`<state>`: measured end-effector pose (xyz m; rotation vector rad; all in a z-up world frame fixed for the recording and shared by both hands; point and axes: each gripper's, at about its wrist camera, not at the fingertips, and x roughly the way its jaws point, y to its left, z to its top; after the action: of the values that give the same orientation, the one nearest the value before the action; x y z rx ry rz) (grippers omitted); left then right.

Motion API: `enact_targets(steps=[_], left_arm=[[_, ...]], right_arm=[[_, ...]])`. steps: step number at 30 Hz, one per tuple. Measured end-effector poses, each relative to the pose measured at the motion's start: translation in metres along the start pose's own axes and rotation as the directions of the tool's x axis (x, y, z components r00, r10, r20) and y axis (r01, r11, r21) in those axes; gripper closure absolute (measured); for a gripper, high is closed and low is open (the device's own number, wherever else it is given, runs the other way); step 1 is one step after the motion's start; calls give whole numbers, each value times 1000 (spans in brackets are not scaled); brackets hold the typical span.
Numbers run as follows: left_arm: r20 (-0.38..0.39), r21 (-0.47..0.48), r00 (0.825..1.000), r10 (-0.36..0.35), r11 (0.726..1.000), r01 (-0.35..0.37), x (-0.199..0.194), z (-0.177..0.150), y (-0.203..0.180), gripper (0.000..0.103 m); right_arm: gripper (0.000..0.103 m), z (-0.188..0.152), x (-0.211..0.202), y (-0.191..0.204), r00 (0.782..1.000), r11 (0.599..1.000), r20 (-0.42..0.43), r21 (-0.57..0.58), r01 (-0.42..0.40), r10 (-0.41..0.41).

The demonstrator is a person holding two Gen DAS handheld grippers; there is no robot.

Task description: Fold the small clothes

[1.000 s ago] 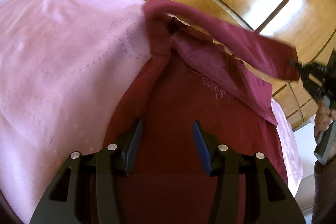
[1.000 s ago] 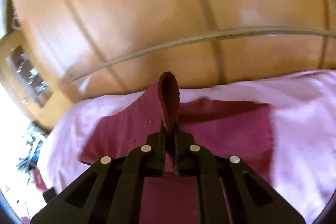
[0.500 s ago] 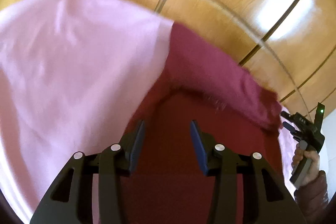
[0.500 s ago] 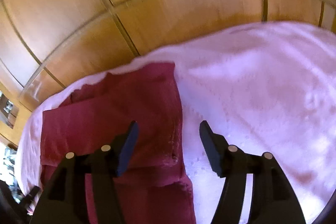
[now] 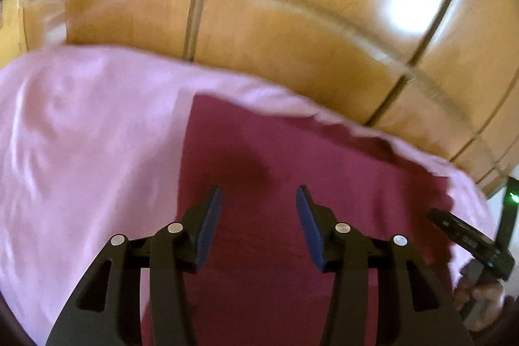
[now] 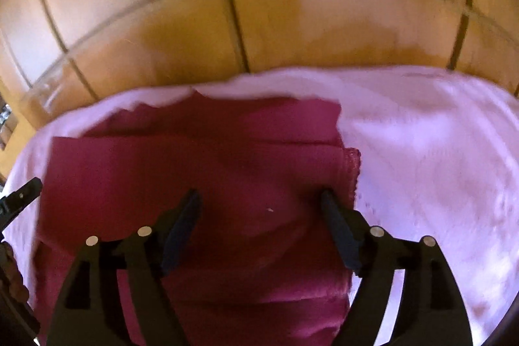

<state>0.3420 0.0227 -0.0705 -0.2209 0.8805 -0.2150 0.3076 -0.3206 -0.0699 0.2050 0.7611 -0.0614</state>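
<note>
Maroon garment (image 6: 194, 177) now dropped flat on pink sheet (image 6: 438, 167); right tongs (image 6: 259, 213) opening, left tongs (image 5: 258, 206) opening, both empty.

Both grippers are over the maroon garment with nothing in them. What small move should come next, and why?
Probably lower the right gripper, whose jaws are opening with nothing between them, onto the garment edge near its right finger and pinch it. That edge bunches over the pink cloth and needs squaring. The left gripper, also opening and empty, could wait over the flat part.
</note>
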Motion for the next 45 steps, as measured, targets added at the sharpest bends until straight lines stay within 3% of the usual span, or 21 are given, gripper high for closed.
enact_targets(steps=[2, 6, 9, 11, 14, 17, 22, 24, 26, 34, 37, 45], left_arm=[[-37, -25, 999, 14, 1000, -15, 21, -7, 15, 59], [9, 28, 1000, 13, 1000, -13, 22, -15, 19, 59], [5, 6, 1000, -2, 1000, 1, 21, -13, 24, 59], [1, 33, 999, 48, 998, -48, 16, -14, 16, 59], [19, 74, 993, 112, 991, -113, -2, -20, -2, 58], [33, 49, 997, 65, 997, -66, -31, -34, -8, 55], [82, 80, 995, 48, 995, -55, -73, -60, -17, 55], [111, 99, 992, 59, 993, -70, -90, -71, -20, 42], [132, 104, 990, 52, 992, -66, -102, -78, -22, 40], [161, 114, 986, 50, 991, -69, -141, -107, -22, 40], [172, 123, 984, 47, 990, -68, -153, -117, -21, 34], [167, 122, 984, 60, 989, -81, -170, -140, -10, 33]], right_arm=[[18, -11, 4, -1, 999, 999, 37, -35, -3, 4], [9, -20, 12, 19, 996, 986, 64, -148, 72, -63], [7, -21, 13, 15, 997, 988, 63, -143, 56, -47], [7, -22, 12, 12, 997, 989, 65, -138, 47, -38], [7, -20, 13, 16, 997, 988, 60, -141, 58, -49], [4, -19, 9, 20, 996, 987, 63, -145, 73, -65], [3, -28, -13, 30, 993, 980, 70, -168, 104, -93], [3, -38, -27, 33, 993, 979, 79, -181, 96, -83], [3, -47, -39, 33, 994, 980, 83, -178, 83, -69], [3, -91, -71, 33, 1000, 983, 15, -182, 29, -26], [3, -109, -80, 32, 1000, 982, -18, -188, 15, -19], [3, -149, -102, 20, 997, 984, -80, -181, -3, -11]])
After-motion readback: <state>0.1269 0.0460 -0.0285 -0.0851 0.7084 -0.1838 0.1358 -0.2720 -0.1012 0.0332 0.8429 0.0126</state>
